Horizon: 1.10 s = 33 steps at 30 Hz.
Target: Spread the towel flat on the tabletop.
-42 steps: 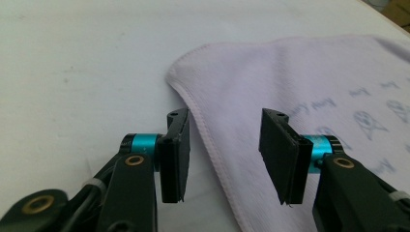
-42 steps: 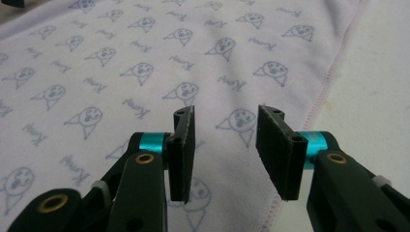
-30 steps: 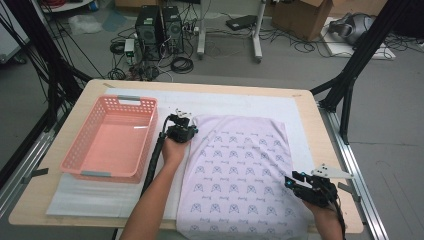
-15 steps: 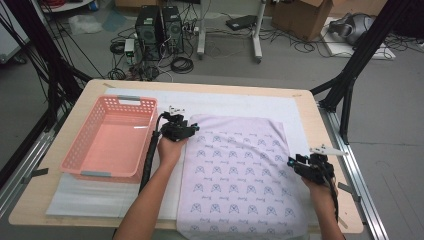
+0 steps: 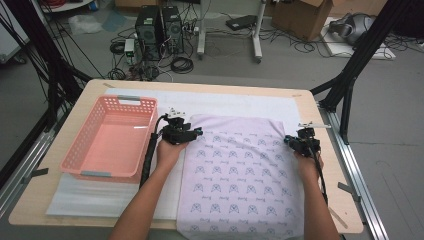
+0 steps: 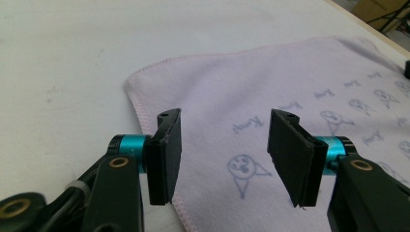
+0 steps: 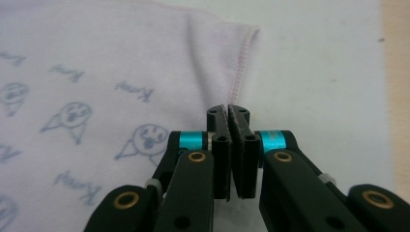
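Towel [image 5: 240,175] flat on table [image 5: 320,200], left gripper [image 6: 222,145] jaws just opening over corner, right gripper [image 7: 231,145] pinching the hem

A pink basket [image 5: 112,137] on the white mat [image 5: 90,197] (computer towers [image 5: 159,25] beyond the table [image 5: 320,150])

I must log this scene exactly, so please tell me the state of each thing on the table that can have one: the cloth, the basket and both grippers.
Cloth: spread flat, printed side up, near edge hanging off the table.
Basket: upright, empty.
Left gripper: jaws open over the cloth's far left corner, pressing on nothing.
Right gripper: jaws shut at the cloth's right edge; whether fabric is pinched, I cannot tell.
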Each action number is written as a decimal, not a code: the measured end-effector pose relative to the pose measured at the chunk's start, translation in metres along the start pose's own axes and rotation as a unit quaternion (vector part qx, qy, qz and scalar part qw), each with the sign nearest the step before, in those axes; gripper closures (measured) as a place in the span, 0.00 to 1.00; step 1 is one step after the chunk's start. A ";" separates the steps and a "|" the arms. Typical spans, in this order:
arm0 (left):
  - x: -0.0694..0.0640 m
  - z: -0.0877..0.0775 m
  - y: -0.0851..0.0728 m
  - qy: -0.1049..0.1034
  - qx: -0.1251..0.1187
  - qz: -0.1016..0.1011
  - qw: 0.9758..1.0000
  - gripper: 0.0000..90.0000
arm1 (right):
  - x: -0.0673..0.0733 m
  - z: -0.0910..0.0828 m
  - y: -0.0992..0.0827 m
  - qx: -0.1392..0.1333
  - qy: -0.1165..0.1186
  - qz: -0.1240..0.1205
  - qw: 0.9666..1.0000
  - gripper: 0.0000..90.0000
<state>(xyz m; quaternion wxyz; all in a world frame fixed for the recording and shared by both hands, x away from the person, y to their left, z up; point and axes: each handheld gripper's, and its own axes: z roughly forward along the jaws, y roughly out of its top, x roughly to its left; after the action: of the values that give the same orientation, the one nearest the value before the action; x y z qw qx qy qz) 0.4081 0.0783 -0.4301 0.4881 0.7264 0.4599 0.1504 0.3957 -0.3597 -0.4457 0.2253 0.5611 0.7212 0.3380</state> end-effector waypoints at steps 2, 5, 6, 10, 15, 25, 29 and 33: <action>-0.002 -0.005 0.000 -0.003 -0.008 -0.002 1.000 0.51 | -0.001 0.000 0.000 -0.002 -0.027 0.009 1.000 0.98; -0.004 -0.012 -0.003 -0.007 -0.014 0.001 1.000 0.49 | 0.000 -0.001 -0.001 -0.007 -0.054 0.015 0.998 0.79; -0.004 -0.013 -0.004 -0.007 -0.016 0.001 1.000 0.48 | 0.001 -0.003 -0.002 -0.007 -0.054 0.013 0.998 0.73; -0.010 -0.018 -0.005 -0.020 -0.008 0.008 1.000 0.43 | 0.003 -0.018 -0.001 -0.016 -0.026 0.006 1.000 0.59; -0.020 -0.025 -0.002 -0.040 -0.022 0.014 0.999 0.38 | 0.007 -0.047 -0.008 -0.048 0.035 -0.006 0.998 0.49; -0.024 -0.044 -0.022 -0.064 -0.058 0.014 0.996 0.22 | 0.013 -0.090 -0.051 -0.062 0.101 -0.057 0.991 0.27; -0.025 -0.050 -0.028 -0.073 -0.050 0.021 0.996 0.23 | 0.011 -0.097 -0.060 -0.070 0.111 -0.061 0.990 0.22; -0.025 -0.056 -0.029 -0.073 -0.056 0.024 0.995 0.24 | 0.013 -0.098 -0.062 -0.077 0.115 -0.064 0.988 0.21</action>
<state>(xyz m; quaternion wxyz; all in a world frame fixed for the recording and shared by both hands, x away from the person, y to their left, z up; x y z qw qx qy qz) 0.3428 0.0928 -0.4222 0.5567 0.7175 0.3966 0.1341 0.2821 -0.3795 -0.4250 0.2043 0.4524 0.7486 0.4395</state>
